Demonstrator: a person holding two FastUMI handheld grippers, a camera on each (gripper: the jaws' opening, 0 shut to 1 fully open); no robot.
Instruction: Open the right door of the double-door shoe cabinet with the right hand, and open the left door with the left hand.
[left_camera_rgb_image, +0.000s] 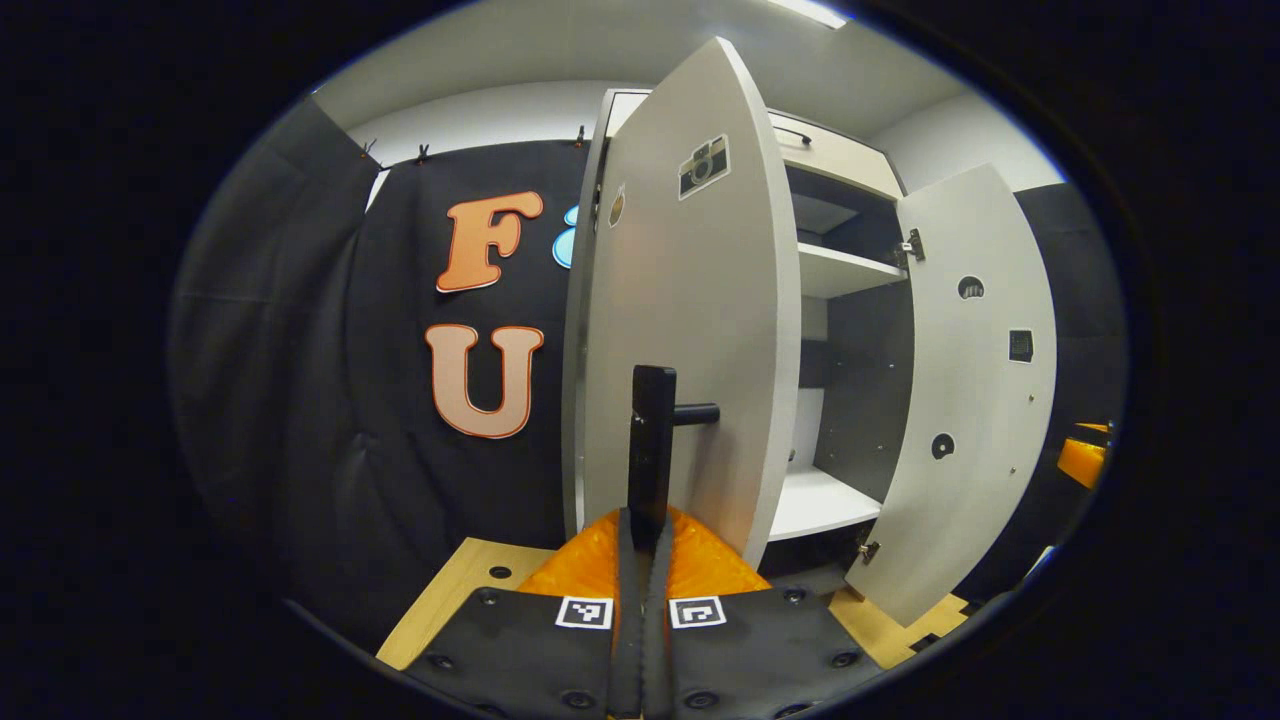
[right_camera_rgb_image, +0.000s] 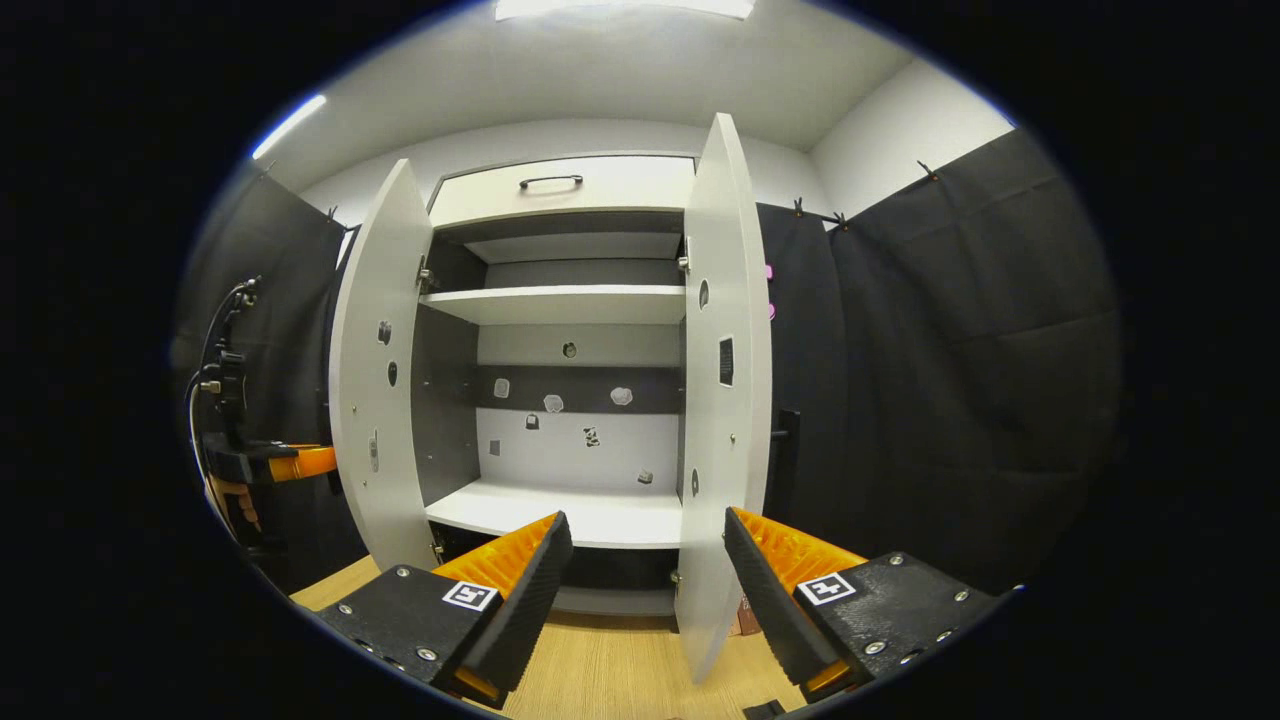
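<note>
The shoe cabinet stands ahead of me on the wooden floor, and both of its doors are swung out. In the right gripper view, the right door is edge-on just past my right gripper, whose fingers are spread wide apart with nothing between them. The left door is open on the far side, and beside it I see my other gripper, with cables rising from it.

In the left gripper view, my left gripper has its fingers pressed together on the dark bar handle of the left door. That door carries a camera sticker; I can read no writing on it. Smaller stickers dot the cabinet's back panel, too small for me to read. Inside are white shelves with nothing on them, and above them a drawer front with a dark handle. Black cloth walls hang on either side.
</note>
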